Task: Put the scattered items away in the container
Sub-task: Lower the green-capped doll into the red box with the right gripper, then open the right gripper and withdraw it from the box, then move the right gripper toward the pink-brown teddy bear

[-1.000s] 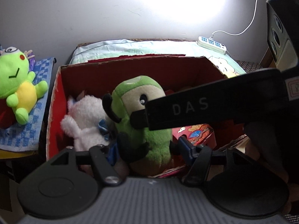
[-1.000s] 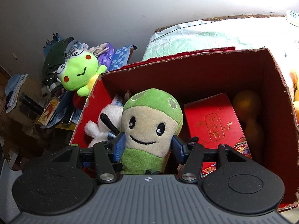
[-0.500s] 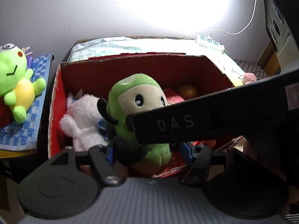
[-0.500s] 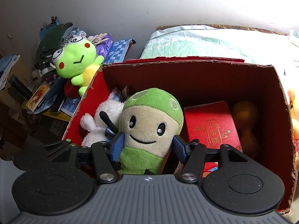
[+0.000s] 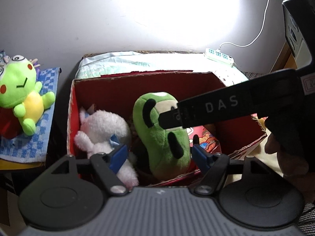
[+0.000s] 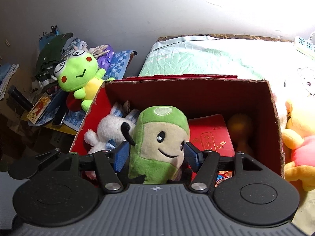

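Observation:
A green and beige plush stands inside the red cardboard box, beside a white plush and a red gift box. My right gripper is open, its blue pads on either side of the green plush with gaps showing. In the left wrist view the green plush leans in the red box, with the right gripper's finger across it. My left gripper is open at the box's near edge.
A green frog plush lies on a blue checked cloth left of the box. A yellow bear plush sits right of the box. A bed with pale sheet and a power strip are behind.
My right gripper's pads have spread off the green plush, which has tilted and settled in the box. The left gripper has opened wider and drawn back a little.

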Demonstrator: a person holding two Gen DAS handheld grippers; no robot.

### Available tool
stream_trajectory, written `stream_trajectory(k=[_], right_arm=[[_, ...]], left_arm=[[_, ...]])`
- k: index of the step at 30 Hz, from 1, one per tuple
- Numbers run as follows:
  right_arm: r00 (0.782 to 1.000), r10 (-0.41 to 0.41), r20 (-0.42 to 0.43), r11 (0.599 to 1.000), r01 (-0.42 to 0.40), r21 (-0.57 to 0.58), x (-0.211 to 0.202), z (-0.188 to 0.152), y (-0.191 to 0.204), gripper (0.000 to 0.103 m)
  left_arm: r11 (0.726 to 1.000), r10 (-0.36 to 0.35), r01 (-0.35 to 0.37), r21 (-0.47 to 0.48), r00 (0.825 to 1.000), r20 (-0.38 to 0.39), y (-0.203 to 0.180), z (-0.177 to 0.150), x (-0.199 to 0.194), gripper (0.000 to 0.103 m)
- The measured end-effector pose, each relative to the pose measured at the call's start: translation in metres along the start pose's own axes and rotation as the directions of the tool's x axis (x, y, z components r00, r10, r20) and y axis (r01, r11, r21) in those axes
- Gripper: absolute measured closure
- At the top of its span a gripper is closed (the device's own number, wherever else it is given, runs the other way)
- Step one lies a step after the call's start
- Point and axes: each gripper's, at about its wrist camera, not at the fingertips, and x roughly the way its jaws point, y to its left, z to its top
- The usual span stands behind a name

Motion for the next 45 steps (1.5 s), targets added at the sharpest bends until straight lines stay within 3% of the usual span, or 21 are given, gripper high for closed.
stream_trajectory(k=[6, 14, 19, 25, 30, 35, 45], right_arm=[[1.000, -0.012, 0.024, 0.999, 0.011, 0.050, -0.013, -0.008, -0.009, 0.047], [0.995, -0.092, 0.031, 0.993, 0.089, 0.077, -0.030, -0.015, -0.022, 0.047], [0.997, -0.069, 0.030, 0.994, 0.067, 0.085, -0.036, -0.018, -0.032, 0.047], [0.999, -0.029, 0.030, 0.998, 0.027, 0.058, -0.051, -0.017, -0.049, 0.047], [0.998, -0.037, 0.046, 0.998, 0.035, 0.047, -0.071, -0.013, -0.078, 0.047], [0.997, -0.064, 0.049, 0.997, 0.061, 0.056, -0.089, -0.014, -0.113, 0.047], [0.977, -0.213, 0.026, 0.973, 0.209, 0.099, -0.102, -0.026, -0.198, 0.047]], left_arm=[[1.000, 0.017, -0.017, 0.000, 1.000, 0.000, -0.007, 0.000, -0.004, 0.033], [0.997, 0.083, -0.083, -0.004, 0.996, -0.017, -0.025, 0.006, -0.006, 0.034], [0.991, 0.136, -0.136, 0.006, 0.991, -0.016, -0.038, 0.006, -0.004, 0.033], [0.985, 0.164, -0.164, -0.050, 0.986, 0.004, -0.059, 0.011, -0.008, 0.033], [0.986, 0.165, -0.164, -0.041, 0.985, 0.043, -0.100, 0.022, -0.006, 0.032], [0.985, 0.170, -0.169, -0.034, 0.984, 0.058, -0.134, 0.029, 0.004, 0.025], [0.994, 0.108, -0.109, 0.000, 0.990, 0.094, -0.207, 0.040, 0.023, 0.022]])
